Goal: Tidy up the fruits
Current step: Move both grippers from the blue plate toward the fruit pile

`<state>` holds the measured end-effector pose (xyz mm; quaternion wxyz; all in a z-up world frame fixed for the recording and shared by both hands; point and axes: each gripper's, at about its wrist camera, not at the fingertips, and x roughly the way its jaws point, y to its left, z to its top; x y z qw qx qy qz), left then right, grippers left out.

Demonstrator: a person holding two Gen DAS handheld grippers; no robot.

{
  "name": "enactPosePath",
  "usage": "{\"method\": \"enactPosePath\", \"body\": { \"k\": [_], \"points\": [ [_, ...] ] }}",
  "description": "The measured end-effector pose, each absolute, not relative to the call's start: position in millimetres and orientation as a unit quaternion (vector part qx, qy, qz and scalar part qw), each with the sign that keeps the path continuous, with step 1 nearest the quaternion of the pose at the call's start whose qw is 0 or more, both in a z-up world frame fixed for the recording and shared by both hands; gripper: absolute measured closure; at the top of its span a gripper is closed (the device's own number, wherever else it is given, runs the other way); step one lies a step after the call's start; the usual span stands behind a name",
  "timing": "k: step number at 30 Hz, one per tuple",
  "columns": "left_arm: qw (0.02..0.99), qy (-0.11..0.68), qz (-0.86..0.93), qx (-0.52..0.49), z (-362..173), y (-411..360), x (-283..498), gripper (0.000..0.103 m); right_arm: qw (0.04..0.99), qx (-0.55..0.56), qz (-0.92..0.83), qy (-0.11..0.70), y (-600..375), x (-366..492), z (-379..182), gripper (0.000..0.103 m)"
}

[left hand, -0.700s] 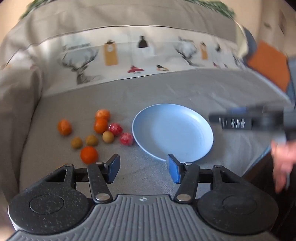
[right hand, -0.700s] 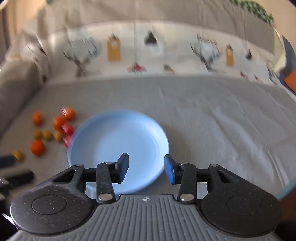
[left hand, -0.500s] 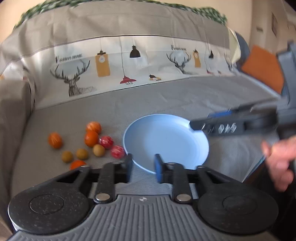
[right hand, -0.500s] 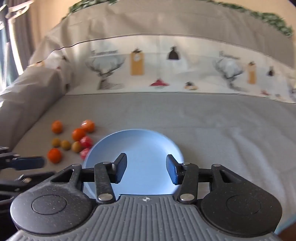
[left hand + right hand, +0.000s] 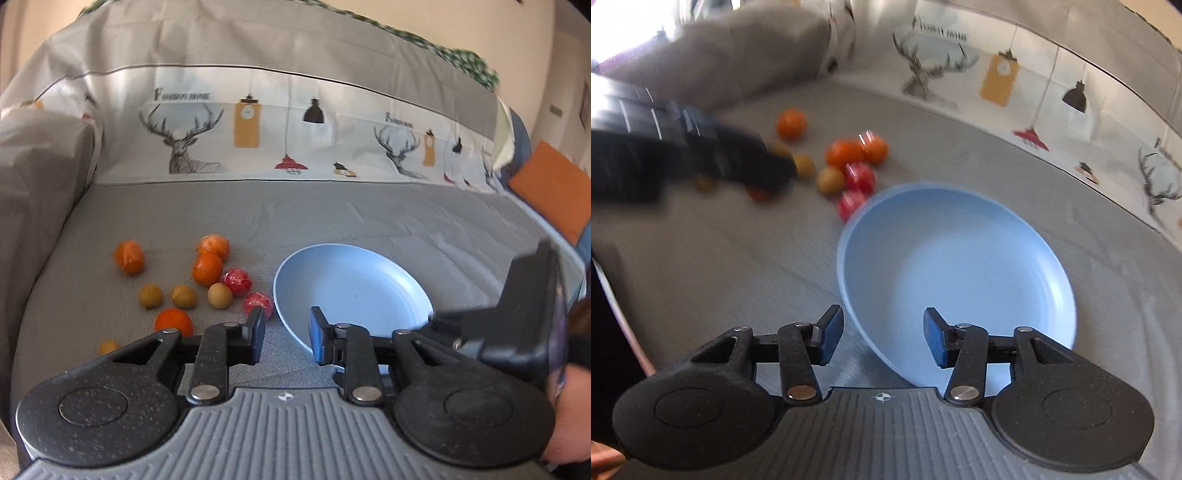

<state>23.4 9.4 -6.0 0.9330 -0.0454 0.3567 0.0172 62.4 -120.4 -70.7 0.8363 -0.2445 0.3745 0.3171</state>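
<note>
A light blue plate (image 5: 354, 284) lies bare on the grey sofa cover. Left of it are several loose fruits: oranges (image 5: 207, 269), brown ones (image 5: 183, 295) and two red ones (image 5: 238, 281). My left gripper (image 5: 287, 336) hovers in front of the plate's left rim, open a moderate way with nothing between its fingers. My right gripper (image 5: 882, 332) is open above the near rim of the plate (image 5: 960, 266), touching nothing. The blurred left gripper (image 5: 713, 158) reaches in over the fruits (image 5: 846, 151) and hides some of them.
A backrest cover (image 5: 258, 122) printed with deer and lamps rises behind the seat. A grey cushion (image 5: 40, 177) bounds the left side and an orange cushion (image 5: 546, 184) sits far right. The right gripper's body (image 5: 517, 332) and a hand crowd the right of the left wrist view.
The left jaws narrowed from wide, then spread slightly. The right gripper swung left and closer to the plate's near rim. The left gripper now reaches over the fruits.
</note>
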Motion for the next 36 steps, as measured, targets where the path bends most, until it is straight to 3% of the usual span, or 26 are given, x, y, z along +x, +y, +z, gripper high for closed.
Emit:
{"method": "enactPosePath", "body": {
  "k": [3, 8, 19, 26, 31, 34, 36],
  "points": [
    [0.934, 0.350, 0.017, -0.070, -3.3, 16.3, 23.1, 0.069, 0.836, -0.236, 0.308, 0.387, -122.4, 66.5, -75.2, 0.067],
    [0.937, 0.343, 0.021, -0.072, 0.3, 17.4, 18.1, 0.069, 0.838, -0.260, 0.292, 0.379, -121.8, 61.1, -76.6, 0.074],
    [0.925, 0.367, 0.016, -0.098, 17.0, 33.5, 24.6, 0.069, 0.831, -0.276, 0.285, 0.389, -121.2, 45.8, -74.4, 0.076],
    [0.938, 0.342, 0.021, 0.048, 23.9, 35.2, 28.0, 0.069, 0.829, -0.282, 0.270, 0.401, -121.1, 43.4, -74.2, 0.076],
    [0.934, 0.344, 0.050, -0.077, 21.4, 73.7, 33.8, 0.069, 0.835, -0.257, 0.276, 0.401, -122.8, 45.1, -63.7, 0.075],
    [0.926, 0.333, 0.079, -0.160, 25.8, 102.4, 31.4, 0.069, 0.848, -0.233, 0.283, 0.382, -122.8, 42.2, -53.6, 0.059],
    [0.919, 0.331, 0.083, -0.196, 26.8, 115.9, 30.7, 0.070, 0.858, -0.215, 0.295, 0.361, -122.9, 39.2, -45.3, 0.057]
  ]
}}
